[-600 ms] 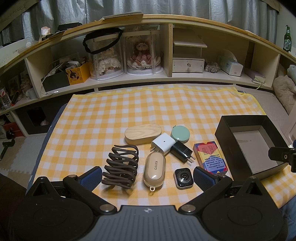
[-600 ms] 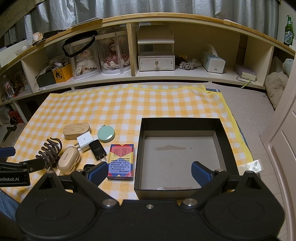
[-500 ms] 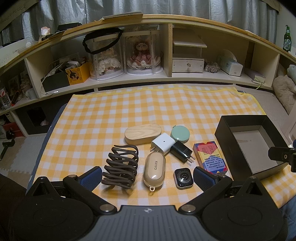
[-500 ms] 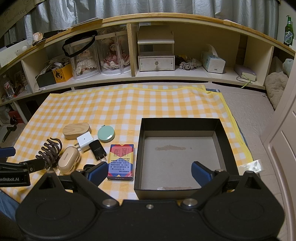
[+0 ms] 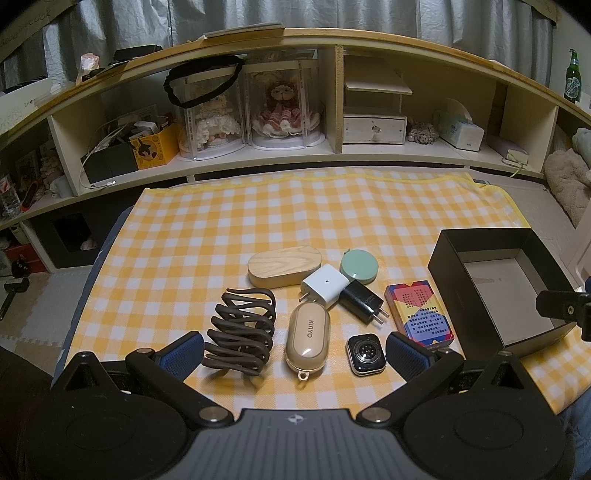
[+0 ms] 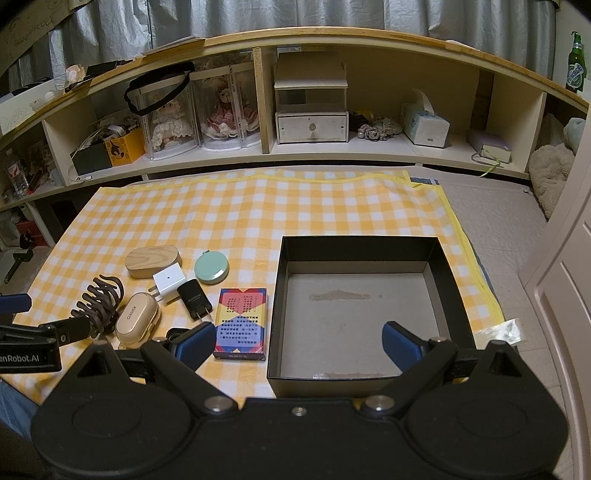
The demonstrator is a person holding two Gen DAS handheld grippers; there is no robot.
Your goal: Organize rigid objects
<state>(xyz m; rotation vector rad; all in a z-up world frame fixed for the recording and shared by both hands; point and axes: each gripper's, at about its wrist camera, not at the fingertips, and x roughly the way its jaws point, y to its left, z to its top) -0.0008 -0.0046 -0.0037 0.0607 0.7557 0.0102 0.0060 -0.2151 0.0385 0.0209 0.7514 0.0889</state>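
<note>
Currently both tools hover low, jaws spread wide, gripping nothing. Left gripper [image 5: 293,352] sits over the item cluster on the checked cloth [image 5: 295,218] — brown claw clip [image 5: 242,334], beige earbud case [image 5: 307,338], smartwatch [image 5: 365,353] lying between its pads. Right gripper [image 6: 298,341] faces the black box [image 6: 364,306]; card deck [image 6: 241,317] lies just beside that box's left wall — not inside.

Yellow checked cloth [image 5: 295,210], wooden shelf [image 5: 332,155], two boxed dolls [image 5: 284,107], green bottle [image 5: 572,77], grey curtains [image 5: 369,14]
</note>
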